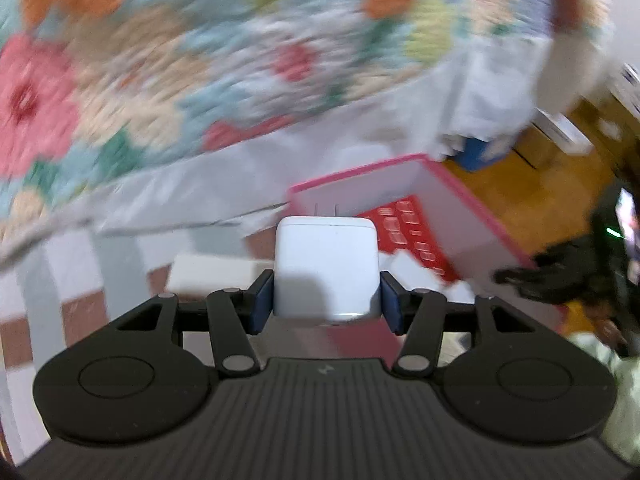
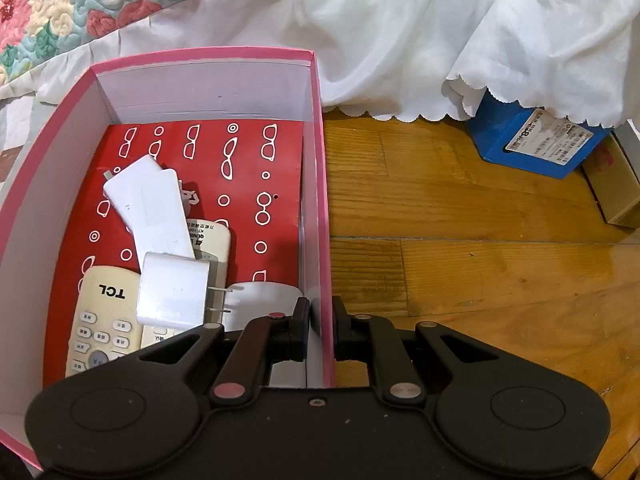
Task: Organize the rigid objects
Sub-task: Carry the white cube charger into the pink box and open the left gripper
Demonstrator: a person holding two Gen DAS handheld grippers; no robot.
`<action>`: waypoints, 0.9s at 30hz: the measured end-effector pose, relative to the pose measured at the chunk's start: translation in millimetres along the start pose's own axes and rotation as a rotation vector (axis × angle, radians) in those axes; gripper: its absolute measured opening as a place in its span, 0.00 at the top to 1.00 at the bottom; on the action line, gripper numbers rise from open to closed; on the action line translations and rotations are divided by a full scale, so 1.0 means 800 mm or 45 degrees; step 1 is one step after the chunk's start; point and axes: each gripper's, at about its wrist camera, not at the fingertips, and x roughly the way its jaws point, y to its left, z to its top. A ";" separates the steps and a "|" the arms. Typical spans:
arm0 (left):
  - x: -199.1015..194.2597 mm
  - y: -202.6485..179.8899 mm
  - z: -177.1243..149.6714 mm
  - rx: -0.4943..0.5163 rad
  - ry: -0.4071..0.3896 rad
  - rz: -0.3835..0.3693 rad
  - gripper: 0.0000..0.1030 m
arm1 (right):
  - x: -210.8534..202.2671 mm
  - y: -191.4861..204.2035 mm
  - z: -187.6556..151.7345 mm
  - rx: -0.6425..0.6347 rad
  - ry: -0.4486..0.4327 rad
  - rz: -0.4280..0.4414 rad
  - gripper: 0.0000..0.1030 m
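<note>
My left gripper (image 1: 326,300) is shut on a white charger plug (image 1: 326,268), prongs pointing forward, held in the air near the pink box (image 1: 472,208). My right gripper (image 2: 322,328) is shut on the right wall of the pink box (image 2: 320,184). Inside the box lie a red patterned sheet (image 2: 256,168), a TCL remote (image 2: 106,312), a second remote (image 2: 212,248), another white charger plug (image 2: 172,294) and two flat white devices (image 2: 154,204).
A floral quilt (image 1: 160,60) with a white frilled bed skirt (image 2: 400,40) hangs behind the box. A wooden floor (image 2: 480,240) lies to the right. A blue carton (image 2: 532,140) and a brown cardboard box (image 2: 616,184) sit under the bed skirt.
</note>
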 end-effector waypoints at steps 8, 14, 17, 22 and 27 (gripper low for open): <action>0.062 -0.079 0.037 0.167 0.130 -0.092 0.49 | 0.000 0.000 0.001 0.005 0.000 0.005 0.88; 0.140 -0.104 0.053 0.099 0.217 -0.126 0.49 | -0.001 -0.007 0.001 0.015 -0.004 0.040 0.90; 0.177 -0.114 0.054 0.073 0.250 -0.113 0.49 | -0.004 -0.010 0.002 0.024 -0.020 0.056 0.91; 0.220 -0.132 0.055 0.055 0.249 -0.104 0.47 | -0.012 -0.009 0.007 -0.004 -0.038 0.061 0.91; 0.201 -0.133 0.053 0.133 0.189 -0.118 0.43 | -0.014 -0.008 0.008 -0.017 -0.048 0.054 0.90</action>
